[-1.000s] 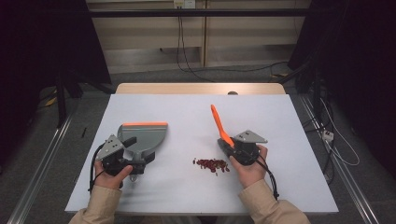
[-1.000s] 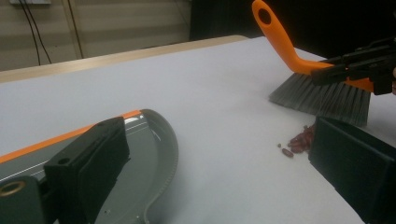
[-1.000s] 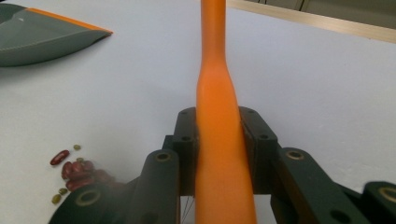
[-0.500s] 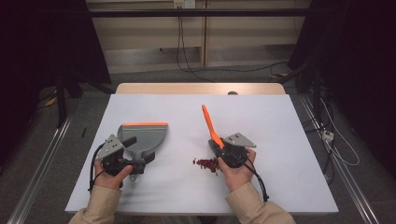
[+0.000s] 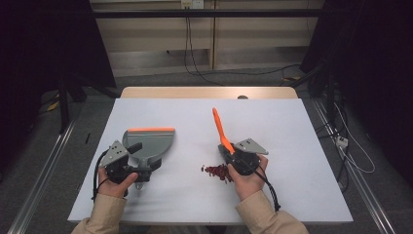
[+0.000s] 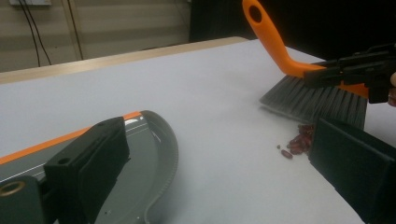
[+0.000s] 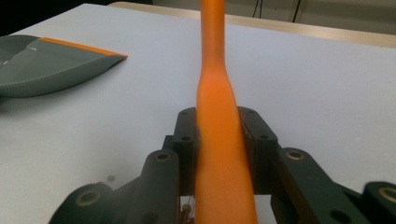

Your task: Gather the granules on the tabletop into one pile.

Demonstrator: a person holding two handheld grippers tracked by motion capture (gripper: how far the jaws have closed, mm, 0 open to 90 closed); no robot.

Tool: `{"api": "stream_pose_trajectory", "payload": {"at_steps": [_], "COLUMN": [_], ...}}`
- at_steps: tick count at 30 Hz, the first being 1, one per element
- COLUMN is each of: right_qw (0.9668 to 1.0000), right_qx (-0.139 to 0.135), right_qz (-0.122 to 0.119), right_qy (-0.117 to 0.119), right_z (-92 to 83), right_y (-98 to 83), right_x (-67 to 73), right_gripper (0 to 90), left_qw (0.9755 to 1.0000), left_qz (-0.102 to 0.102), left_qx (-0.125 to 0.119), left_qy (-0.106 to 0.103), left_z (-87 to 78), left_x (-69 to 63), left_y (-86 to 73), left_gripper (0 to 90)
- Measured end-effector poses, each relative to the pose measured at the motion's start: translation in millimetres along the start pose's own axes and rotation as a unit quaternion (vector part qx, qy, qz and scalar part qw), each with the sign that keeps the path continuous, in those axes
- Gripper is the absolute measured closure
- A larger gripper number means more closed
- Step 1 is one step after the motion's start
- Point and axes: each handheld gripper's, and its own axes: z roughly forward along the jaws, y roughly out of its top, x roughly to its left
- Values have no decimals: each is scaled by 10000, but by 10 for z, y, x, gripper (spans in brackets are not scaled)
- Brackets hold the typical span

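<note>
My right tongs (image 5: 233,158) pinch the brush (image 5: 220,127); left tongs (image 5: 139,171) pinch the dustpan (image 5: 148,142). I should sweep the beans (image 5: 216,170) gently toward it.

brush bristles (image 6: 317,100): hidden in high view behind right gripper (image 5: 242,158) and hand; right end cut off by left gripper's own jaw in left gripper view
brush handle (image 7: 219,112): top and bottom cut off by frame in right gripper view, near part blurred
red beans (image 5: 216,170): too small to count; right side of pile hidden under right gripper
dustpan handle (image 5: 141,170): mostly covered by left gripper (image 5: 127,168); grip probably closed, can't tell
dustpan (image 7: 51,65): left part cut off
</note>
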Motion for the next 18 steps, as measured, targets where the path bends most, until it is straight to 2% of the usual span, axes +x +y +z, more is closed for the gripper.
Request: {"api": "stream_pose_trajectory", "payload": {"at_steps": [5,8,11,18], "right_qw": [9999,9994,9988,9960], "right_qx": [-141,-229,-245,-168], "right_qz": [2,101,100,284], "right_qy": [80,230,407,830], "right_z": [-65,-79,-59,68], "right_y": [121,201,238,249], "right_x": [-8,38,149,430], "right_gripper": [710,710,710,710], "left_qw": [10000,10000,10000,10000], "left_qz": [13,0,-28,-63], "left_qx": [8,0,-25,-17], "left_qy": [0,-2,11,26], "left_z": [4,5,-3,-15], "left_x": [-4,-3,11,33], "left_y": [3,6,5,-4], "left_gripper": [46,47,46,46]}}
